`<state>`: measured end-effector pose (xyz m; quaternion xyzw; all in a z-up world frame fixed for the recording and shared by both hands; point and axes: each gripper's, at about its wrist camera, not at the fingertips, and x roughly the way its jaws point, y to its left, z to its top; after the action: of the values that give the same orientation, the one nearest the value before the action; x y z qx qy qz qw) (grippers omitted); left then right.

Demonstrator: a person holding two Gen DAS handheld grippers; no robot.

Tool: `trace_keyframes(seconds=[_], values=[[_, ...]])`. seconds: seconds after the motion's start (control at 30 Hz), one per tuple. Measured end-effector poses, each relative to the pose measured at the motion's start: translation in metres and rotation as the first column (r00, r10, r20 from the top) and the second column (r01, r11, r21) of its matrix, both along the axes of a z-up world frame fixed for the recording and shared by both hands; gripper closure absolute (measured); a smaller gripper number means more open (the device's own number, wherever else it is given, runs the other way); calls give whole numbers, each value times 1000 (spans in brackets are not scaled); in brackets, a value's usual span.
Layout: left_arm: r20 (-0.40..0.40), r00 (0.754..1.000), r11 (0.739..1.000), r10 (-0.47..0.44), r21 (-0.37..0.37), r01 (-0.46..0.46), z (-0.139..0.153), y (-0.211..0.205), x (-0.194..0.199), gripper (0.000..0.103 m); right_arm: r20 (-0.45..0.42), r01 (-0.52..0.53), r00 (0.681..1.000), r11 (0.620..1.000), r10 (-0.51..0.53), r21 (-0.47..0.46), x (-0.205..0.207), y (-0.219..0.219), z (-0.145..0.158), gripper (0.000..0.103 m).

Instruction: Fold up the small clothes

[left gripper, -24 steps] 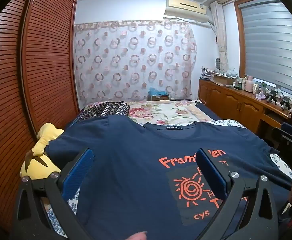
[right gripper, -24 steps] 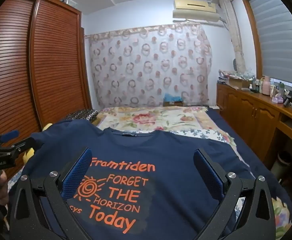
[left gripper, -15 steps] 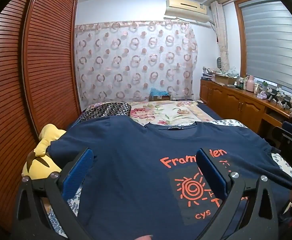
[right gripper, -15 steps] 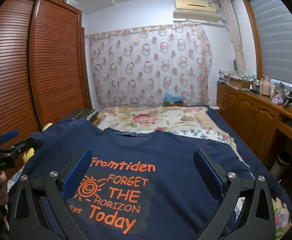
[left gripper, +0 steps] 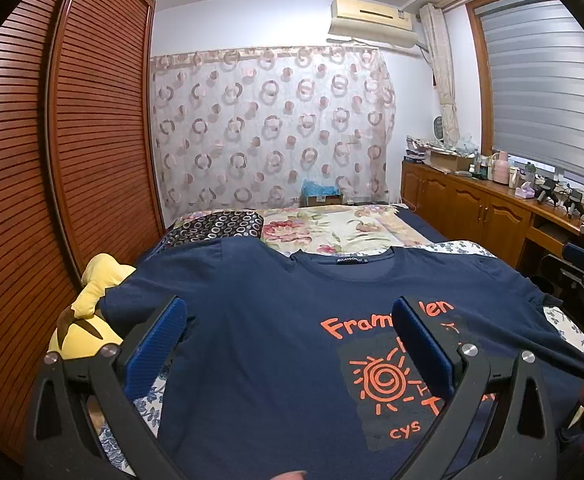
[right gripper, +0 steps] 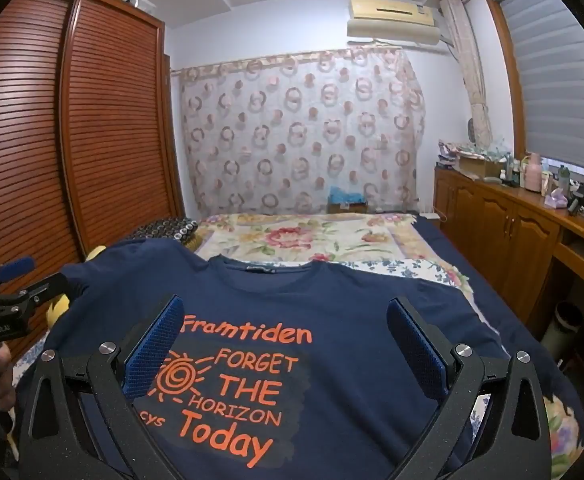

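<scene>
A navy T-shirt with orange print "Framtiden FORGET THE HORIZON Today" lies spread flat, front up, on the bed; it also shows in the right wrist view. My left gripper is open and empty above the shirt's left half. My right gripper is open and empty above the print. Each gripper shows at the edge of the other's view: the right one, the left one.
A yellow plush toy lies at the bed's left edge by the slatted wardrobe. A floral bedspread and dark patterned pillow lie behind the shirt. A wooden cabinet with clutter runs along the right.
The left wrist view has shifted very slightly. The shirt and both open grippers stay as they were.
</scene>
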<state>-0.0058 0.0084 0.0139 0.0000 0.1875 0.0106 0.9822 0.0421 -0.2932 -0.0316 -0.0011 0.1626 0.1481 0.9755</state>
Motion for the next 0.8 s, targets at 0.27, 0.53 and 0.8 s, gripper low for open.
trace_keyframes(seconds=[0.27, 0.53, 0.8], values=[[4, 1000, 1000, -2, 5, 2, 0, 0, 0, 0, 0, -1, 1000, 1000, 1, 0, 0, 0, 0, 0], [6, 1000, 1000, -2, 7, 2, -1, 1, -1, 0, 1, 2, 1000, 1000, -2, 0, 0, 0, 0, 0], [8, 1000, 1000, -1, 10, 1, -1, 0, -2, 0, 0, 0, 1000, 1000, 0, 0, 0, 0, 0, 0]])
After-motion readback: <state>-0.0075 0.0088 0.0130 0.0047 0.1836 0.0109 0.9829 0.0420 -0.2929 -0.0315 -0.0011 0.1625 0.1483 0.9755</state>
